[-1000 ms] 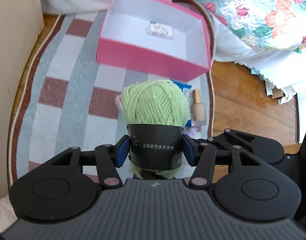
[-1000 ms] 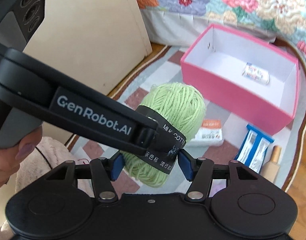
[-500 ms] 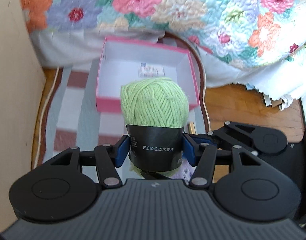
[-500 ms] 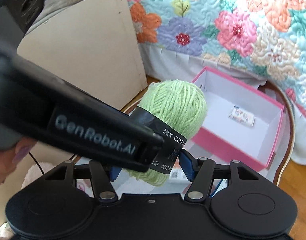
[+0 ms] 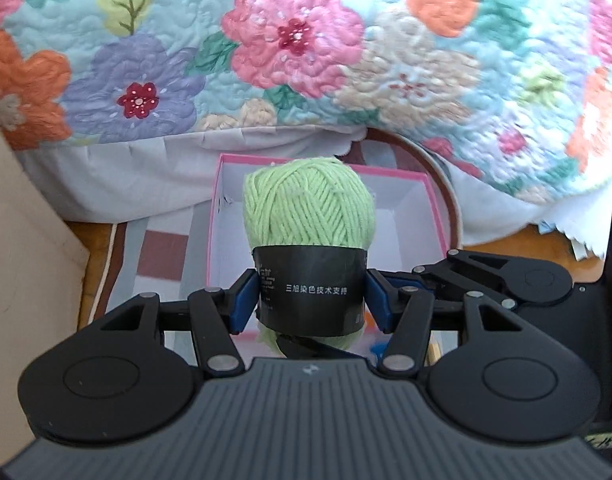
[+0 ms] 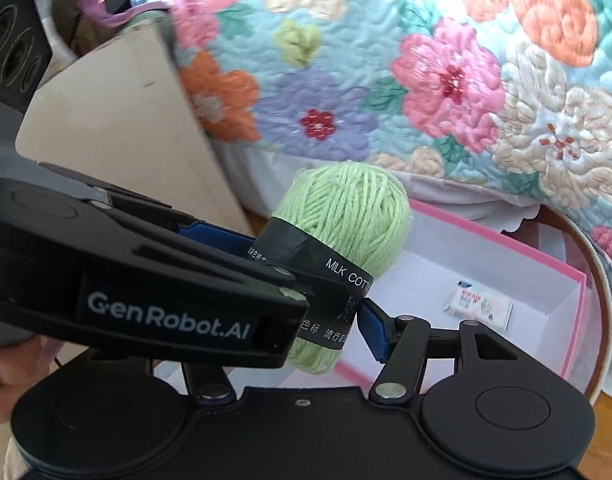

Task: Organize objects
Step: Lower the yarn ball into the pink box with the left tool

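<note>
Both the left hand-held gripper (image 5: 309, 302) & right hand-held gripper (image 6: 326, 322) pinch the green yarn ball (image 5: 309, 216) at its black paper band (image 5: 312, 292) — prob. light, soft, squashy — stiffest hold there.

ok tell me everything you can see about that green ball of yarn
The yarn ball is a light green skein of soft, thick strands, wrapped around its middle by a black paper band with white print, including "MILK COTT". It is held in the air above the open pink box, in front of the flowered quilt. The left gripper clamps the band with blue pads; the right gripper also presses on the band.
</note>
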